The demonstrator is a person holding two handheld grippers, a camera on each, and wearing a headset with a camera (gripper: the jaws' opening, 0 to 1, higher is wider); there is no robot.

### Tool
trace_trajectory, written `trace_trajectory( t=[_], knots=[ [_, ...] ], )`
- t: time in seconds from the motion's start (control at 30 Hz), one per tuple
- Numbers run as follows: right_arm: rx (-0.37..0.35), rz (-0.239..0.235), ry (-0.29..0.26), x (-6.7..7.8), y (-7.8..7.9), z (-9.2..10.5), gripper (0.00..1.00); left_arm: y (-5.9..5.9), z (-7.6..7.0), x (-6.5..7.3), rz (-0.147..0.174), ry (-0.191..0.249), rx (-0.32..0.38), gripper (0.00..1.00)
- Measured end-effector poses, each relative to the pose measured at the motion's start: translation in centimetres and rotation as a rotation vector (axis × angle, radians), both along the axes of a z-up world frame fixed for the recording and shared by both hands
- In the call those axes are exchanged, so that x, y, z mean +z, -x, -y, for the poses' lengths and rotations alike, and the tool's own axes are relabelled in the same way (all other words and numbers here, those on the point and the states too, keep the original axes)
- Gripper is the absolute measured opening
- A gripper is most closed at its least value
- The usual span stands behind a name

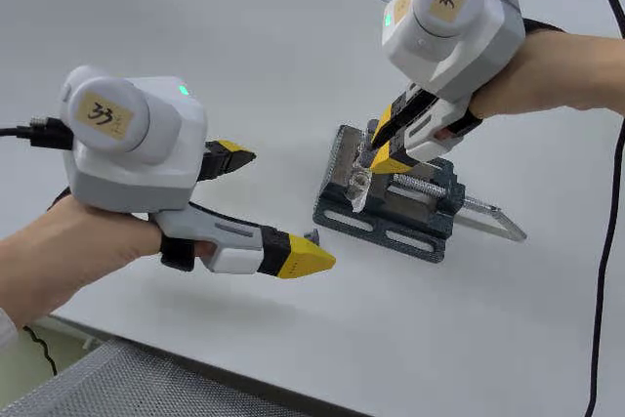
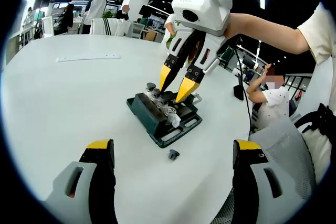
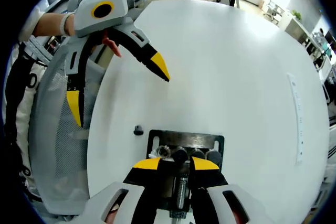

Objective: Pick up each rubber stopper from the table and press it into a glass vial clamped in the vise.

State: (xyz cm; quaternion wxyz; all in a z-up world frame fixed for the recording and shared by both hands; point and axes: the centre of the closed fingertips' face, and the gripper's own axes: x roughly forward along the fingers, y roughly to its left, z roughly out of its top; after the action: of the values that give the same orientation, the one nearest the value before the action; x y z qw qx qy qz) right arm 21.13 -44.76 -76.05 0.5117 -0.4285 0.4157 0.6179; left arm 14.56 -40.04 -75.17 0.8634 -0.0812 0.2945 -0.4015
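Rubber stopper [image 1: 311, 237], small and dark grey, lies on the white desk [image 1: 244, 46] in the head view. It is just beyond the yellow tip of the left gripper's [image 1: 273, 207] near jaw and left of the vise [image 1: 386, 217]. That gripper's jaws are spread wide with nothing between them. The right gripper [image 1: 376, 155] hangs over the vise, tips down beside a clear glass vial [image 1: 359, 187].

In the left gripper view the stopper shows a wider top over a narrower stem. It stands alone on the desk, near the vise's near corner. The right gripper's jaws are parted a little and hold nothing, just above the vise.

In the right gripper view a row of vials [image 3: 180, 156] stands clamped in the vise. Three carry dark plugs [image 3: 197, 154], and the end one toward the left gripper is uncapped. The loose stopper sits left of the vise, apart from it.
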Motion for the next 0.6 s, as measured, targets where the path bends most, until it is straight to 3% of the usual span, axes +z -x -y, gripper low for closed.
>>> trace_trajectory(
  t=[0.1,0.37,0.6],
  knots=[
    [-0.006,0.012,-0.015,0.3,0.3,0.1,0.21,0.0,0.1,0.1,0.002,0.000,-0.002,0.93],
    [-0.055,-0.012,-0.088,0.6,1.2,-0.2,0.37,0.0,0.0,0.2,0.006,-0.008,-0.008,0.93],
    [-0.086,-0.018,-0.120,0.4,1.7,0.2,0.42,-0.1,-0.2,0.6,0.014,-0.014,-0.011,0.93]
  ],
)
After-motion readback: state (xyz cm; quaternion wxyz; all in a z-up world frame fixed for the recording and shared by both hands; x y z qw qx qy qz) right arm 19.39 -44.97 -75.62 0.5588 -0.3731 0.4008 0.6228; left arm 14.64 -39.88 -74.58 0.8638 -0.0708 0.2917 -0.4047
